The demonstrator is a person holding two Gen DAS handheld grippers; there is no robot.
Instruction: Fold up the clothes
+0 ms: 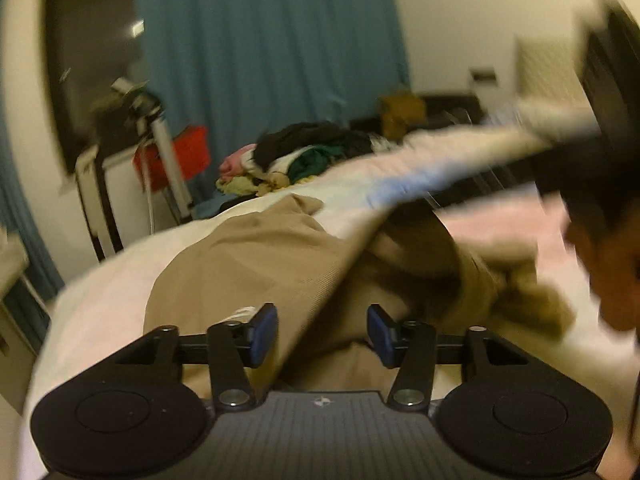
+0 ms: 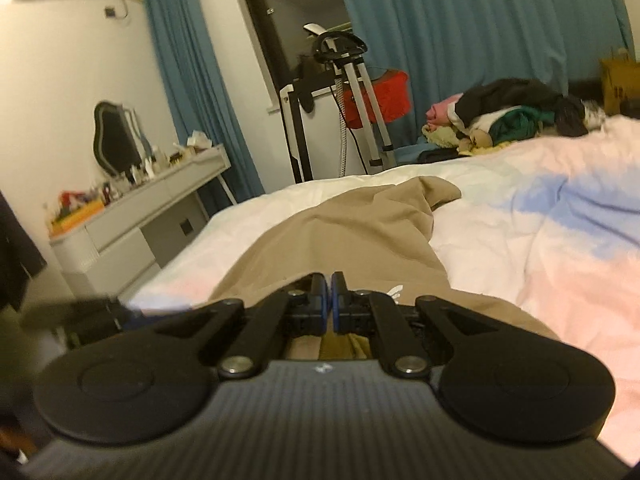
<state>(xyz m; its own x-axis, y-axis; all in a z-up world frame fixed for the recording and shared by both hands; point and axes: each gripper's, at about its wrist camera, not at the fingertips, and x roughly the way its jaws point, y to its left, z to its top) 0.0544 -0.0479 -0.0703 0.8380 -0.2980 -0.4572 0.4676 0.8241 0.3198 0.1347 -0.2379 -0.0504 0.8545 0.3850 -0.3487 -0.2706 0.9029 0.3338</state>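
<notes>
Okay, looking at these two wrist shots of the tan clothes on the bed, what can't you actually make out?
- Left wrist view: the raised part of the tan garment and the right gripper lifting it are motion-blurred.
- Right wrist view: the right gripper hides the pinched fabric, so the part gripped is unclear.
- Both views: the camera housing cuts off the garment's near end.
- Clothes pile: single items too small to tell apart.

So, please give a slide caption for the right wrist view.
Right gripper shut on tan garment on the bed.
</notes>
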